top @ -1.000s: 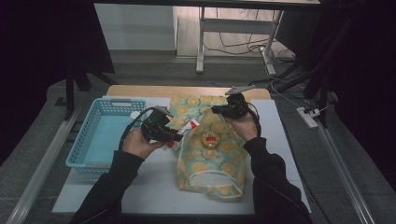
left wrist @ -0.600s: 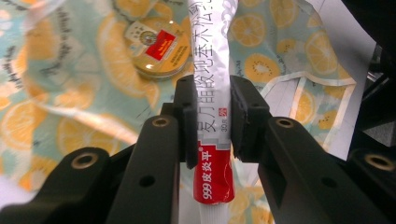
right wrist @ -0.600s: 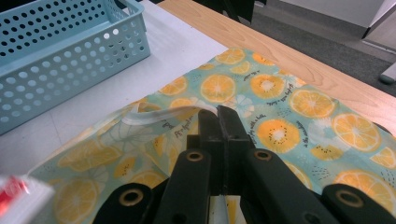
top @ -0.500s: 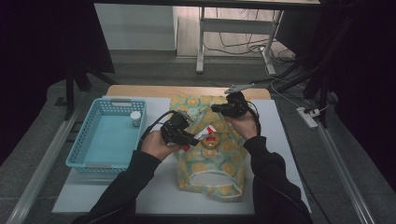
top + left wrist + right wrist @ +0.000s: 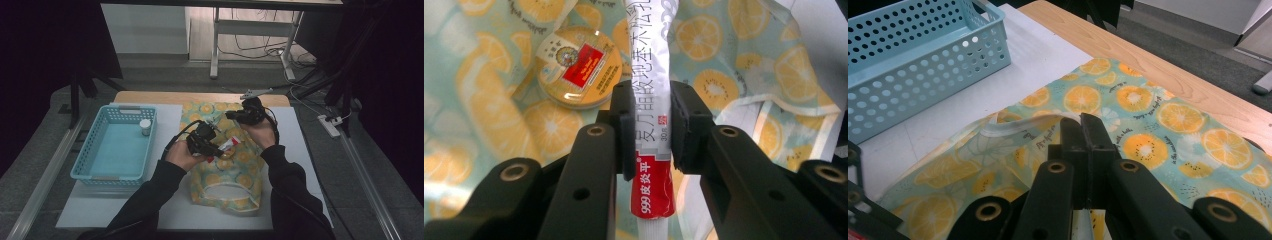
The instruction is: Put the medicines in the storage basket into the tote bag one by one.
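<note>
The left gripper (image 5: 646, 131) pinches a red and white tube (image 5: 651, 125), its pads pressed on the tube's sides just above the red end; in the left gripper view the tube runs up the middle of the frame. In the high view that gripper (image 5: 216, 148) sits at centre, with the tube (image 5: 229, 144) sticking out to its right above the bag (image 5: 227, 172). A second ago it was further left, toward the basket (image 5: 85, 167), and empty as far as the small frame shows; half a second ago it was over the bag's middle. So the tube has probably just been picked out of the bag.

The right gripper (image 5: 1083, 125) is pressed together on the bag's edge (image 5: 1023, 127), lifting the fabric at the middle of the right gripper view; in the high view it (image 5: 233, 115) is just above centre and has not moved, holding the bag open.

A round tin (image 5: 579, 67) lies on the fabric at upper left of the left gripper view. A small white jar (image 5: 145, 126) stands at the basket's upper right corner. The tube's likely next stop is the basket, well to the left.
</note>
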{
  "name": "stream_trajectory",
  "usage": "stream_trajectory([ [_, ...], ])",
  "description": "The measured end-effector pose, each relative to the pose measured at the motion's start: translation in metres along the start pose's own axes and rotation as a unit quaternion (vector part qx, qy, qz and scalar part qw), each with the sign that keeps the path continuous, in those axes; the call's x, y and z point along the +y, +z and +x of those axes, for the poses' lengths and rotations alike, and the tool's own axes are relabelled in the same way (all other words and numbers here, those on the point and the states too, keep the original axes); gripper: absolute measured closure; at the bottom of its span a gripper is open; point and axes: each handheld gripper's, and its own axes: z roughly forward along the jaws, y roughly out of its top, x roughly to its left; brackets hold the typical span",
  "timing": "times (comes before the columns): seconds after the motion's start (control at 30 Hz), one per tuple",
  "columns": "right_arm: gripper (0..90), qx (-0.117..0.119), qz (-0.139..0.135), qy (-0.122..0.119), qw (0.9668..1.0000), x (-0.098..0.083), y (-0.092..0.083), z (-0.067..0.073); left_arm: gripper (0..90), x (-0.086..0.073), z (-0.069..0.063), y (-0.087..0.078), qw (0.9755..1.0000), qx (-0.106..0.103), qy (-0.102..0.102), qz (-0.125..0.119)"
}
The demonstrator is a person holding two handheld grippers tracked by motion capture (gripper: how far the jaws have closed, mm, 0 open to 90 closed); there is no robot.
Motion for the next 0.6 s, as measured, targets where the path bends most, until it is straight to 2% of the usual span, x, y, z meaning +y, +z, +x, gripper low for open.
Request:
stream_trajectory([
  [0.33,90.0,0.002,-0.006,-0.001,1.0000,0.004,-0.003,0.001,74.3,0.005,0.015,0.022,0.9994,0.031,-0.015,0.010],
  [0.6,90.0,0.004,-0.004,-0.002,1.0000,0.004,0.000,0.003,74.3,0.007,0.030,0.032,0.9980,0.054,-0.028,0.014],
])
